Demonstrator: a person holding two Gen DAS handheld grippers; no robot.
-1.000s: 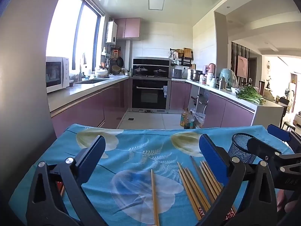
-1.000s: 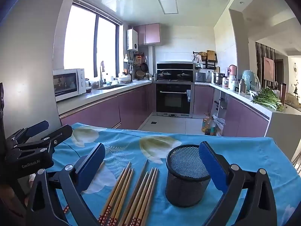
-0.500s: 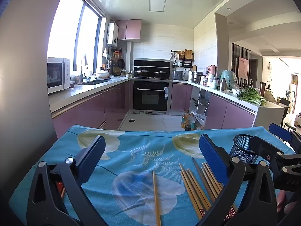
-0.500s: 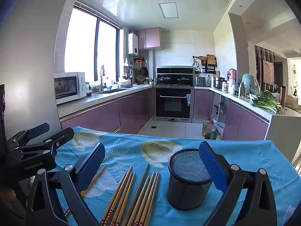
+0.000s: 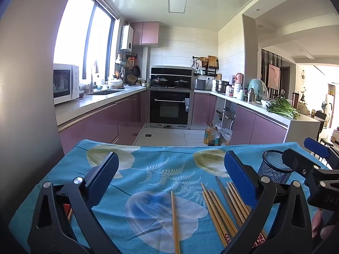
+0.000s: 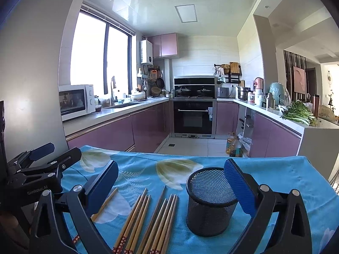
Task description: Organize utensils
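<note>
Several wooden chopsticks (image 6: 148, 222) lie side by side on the blue flowered tablecloth (image 6: 275, 169), just left of a black mesh holder (image 6: 208, 201) that stands upright and looks empty. One chopstick (image 5: 175, 222) lies apart to their left. My right gripper (image 6: 169, 188) hangs open above the bundle and the holder, gripping nothing. My left gripper (image 5: 169, 177) is open too, over the single chopstick, with the bundle (image 5: 222, 209) near its right finger. The mesh holder (image 5: 275, 167) sits at the right in the left wrist view.
The table's far edge drops to a tiled kitchen floor (image 6: 190, 146) with oil bottles (image 6: 233, 146). Purple cabinets, an oven (image 6: 193, 116) and a microwave (image 6: 76, 101) line the room beyond. A small red item (image 5: 66, 208) lies behind my left finger.
Both grippers have tilted or risen slightly, so the table contents sit a little lower in view. Nothing on the table has moved and both stay open.
</note>
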